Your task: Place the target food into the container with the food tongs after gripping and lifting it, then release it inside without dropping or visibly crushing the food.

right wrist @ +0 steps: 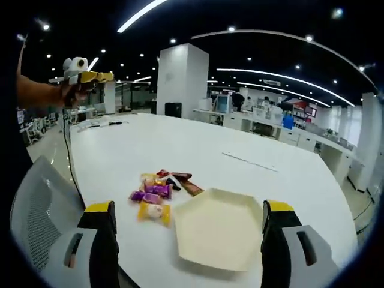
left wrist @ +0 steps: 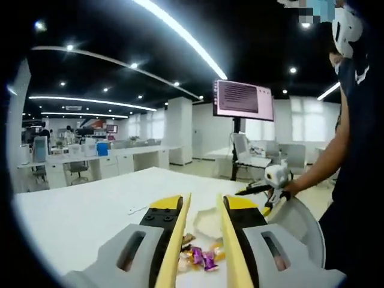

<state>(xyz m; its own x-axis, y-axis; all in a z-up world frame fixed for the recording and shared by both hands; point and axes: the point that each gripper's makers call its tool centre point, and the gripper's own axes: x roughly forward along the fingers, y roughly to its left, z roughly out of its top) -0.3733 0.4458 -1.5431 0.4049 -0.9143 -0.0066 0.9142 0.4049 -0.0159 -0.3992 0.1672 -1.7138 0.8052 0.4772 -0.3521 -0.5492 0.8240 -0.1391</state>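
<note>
A wide white table fills the middle of the right gripper view, standing in an open office with long ceiling light strips, white pillars and rows of desks along the far right. In the left gripper view a monitor on a stand sits right of centre, and a person's arm reaches in from the right edge.

One cream hexagonal plate lies low in the centre of the right gripper view, with nothing in it. Just to its left, touching or nearly touching its upper-left edge, is one small heap of wrapped candies: purple, yellow and dark red-brown wrappers, about seven pieces, though the overlap prevents a sure count. In the left gripper view the same candies show at the bottom between the jaws, with the plate just above them.

The left gripper has its yellow-edged jaws a narrow gap apart, holding nothing. The right gripper has its jaws spread wide, the plate between them, gripping nothing. No food tongs can be made out.
</note>
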